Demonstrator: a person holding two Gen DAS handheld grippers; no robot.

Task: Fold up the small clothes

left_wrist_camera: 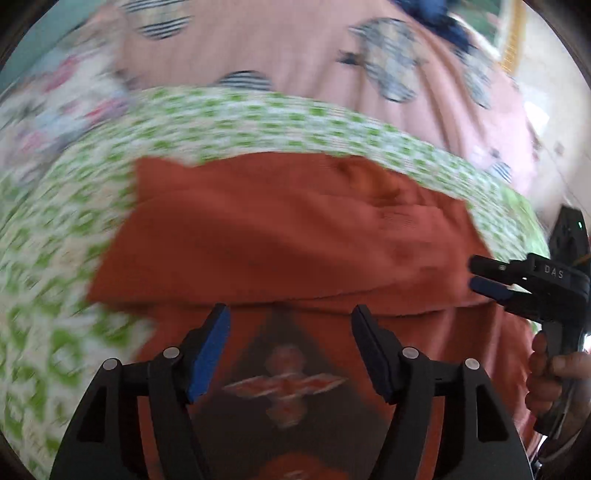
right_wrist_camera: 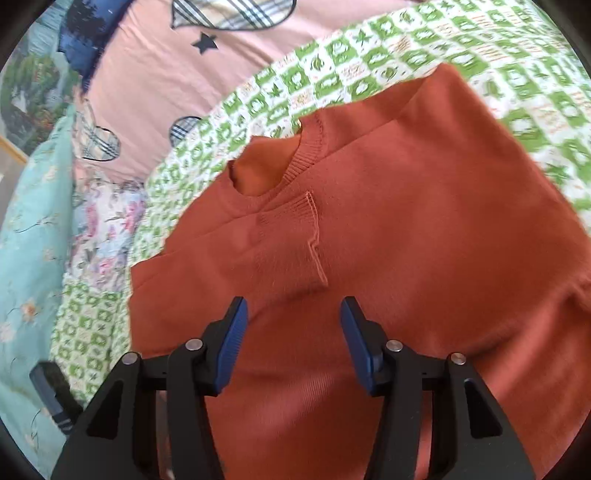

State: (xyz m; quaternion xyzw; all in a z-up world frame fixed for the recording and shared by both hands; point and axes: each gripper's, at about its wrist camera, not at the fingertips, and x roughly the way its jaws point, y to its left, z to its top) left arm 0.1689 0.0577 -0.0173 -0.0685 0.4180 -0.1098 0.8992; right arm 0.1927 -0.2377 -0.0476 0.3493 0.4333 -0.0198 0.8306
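Observation:
A small rust-orange sweater [right_wrist_camera: 388,240] lies on a green-and-white patterned sheet [right_wrist_camera: 332,74], with both sleeves folded in over the body and a ribbed cuff near the neckline. In the left wrist view the sweater [left_wrist_camera: 277,236] looks blurred, with a dark printed patch at the near end. My left gripper [left_wrist_camera: 290,321] is open just above that patch and holds nothing. My right gripper [right_wrist_camera: 294,312] is open over the sweater's middle and holds nothing. It also shows at the right edge of the left wrist view [left_wrist_camera: 476,275], over the sweater's right side.
A pink pillow [right_wrist_camera: 166,81] with plaid hearts lies beyond the sheet. A teal floral cover [right_wrist_camera: 29,258] and a floral cloth [right_wrist_camera: 107,229] lie at the left. A dark blue cloth [right_wrist_camera: 88,33] sits at the far corner.

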